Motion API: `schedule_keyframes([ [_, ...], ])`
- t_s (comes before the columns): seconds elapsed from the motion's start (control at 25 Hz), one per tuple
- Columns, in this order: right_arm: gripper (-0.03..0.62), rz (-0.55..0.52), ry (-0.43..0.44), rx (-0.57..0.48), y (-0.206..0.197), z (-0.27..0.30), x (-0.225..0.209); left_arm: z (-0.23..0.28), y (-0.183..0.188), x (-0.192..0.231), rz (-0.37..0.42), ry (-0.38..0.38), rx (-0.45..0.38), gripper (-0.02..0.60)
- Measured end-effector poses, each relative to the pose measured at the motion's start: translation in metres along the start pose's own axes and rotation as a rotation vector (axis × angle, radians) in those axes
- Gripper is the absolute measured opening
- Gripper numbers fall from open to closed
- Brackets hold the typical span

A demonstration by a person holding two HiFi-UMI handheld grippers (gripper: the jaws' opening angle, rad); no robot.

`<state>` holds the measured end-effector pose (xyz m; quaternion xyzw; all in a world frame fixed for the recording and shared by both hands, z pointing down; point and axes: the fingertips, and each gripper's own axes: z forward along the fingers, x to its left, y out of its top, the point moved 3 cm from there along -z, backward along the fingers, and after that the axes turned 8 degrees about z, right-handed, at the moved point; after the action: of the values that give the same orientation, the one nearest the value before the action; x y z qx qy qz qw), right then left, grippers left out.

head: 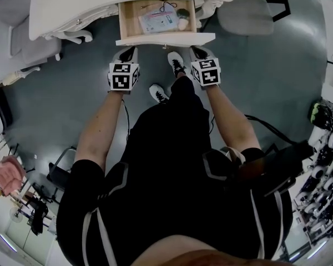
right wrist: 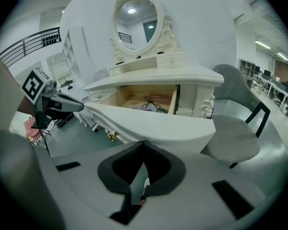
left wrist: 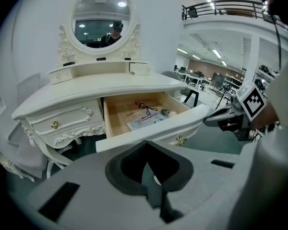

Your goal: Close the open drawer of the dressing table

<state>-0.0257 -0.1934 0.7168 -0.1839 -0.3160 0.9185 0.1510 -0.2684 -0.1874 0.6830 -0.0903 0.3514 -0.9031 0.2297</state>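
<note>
The padded fingers of the left gripper (left wrist: 147, 145) are pressed together along a thin seam, with nothing between them, and the right gripper (right wrist: 144, 145) has its jaws closed the same way, also empty. Both tips point at the curved cream-white front panel of the open wooden drawer (left wrist: 153, 131), the left one towards its left half and the right one towards its right half. From the head view they sit just in front of the panel, though we cannot tell whether either touches it. A small brass knob (right wrist: 112, 136) hangs under the panel's middle. The drawer is pulled well out from the ornate cream-white dressing table (left wrist: 86, 97), and its bare wood interior is exposed. Inside we see a flat pale printed packet (head: 158, 21), a thin black looped tool (left wrist: 146, 107) and a small round greenish item (head: 183, 16) at the right side. Above the tabletop stands an oval mirror in a carved white frame (right wrist: 137, 18). A grey upholstered chair with black legs (right wrist: 235, 123) stands just right of the table, and the person's black-and-white shoes (head: 176, 62) rest on the grey floor below the drawer.
</note>
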Motion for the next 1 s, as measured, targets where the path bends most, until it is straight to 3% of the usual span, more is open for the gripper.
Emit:
schedule_keyframes([
  [1.0,0.005,-0.037,0.047,0.032,0.082,0.058,-0.034,-0.037,0.085,0.037,-0.146,0.121,-0.147,0.005],
])
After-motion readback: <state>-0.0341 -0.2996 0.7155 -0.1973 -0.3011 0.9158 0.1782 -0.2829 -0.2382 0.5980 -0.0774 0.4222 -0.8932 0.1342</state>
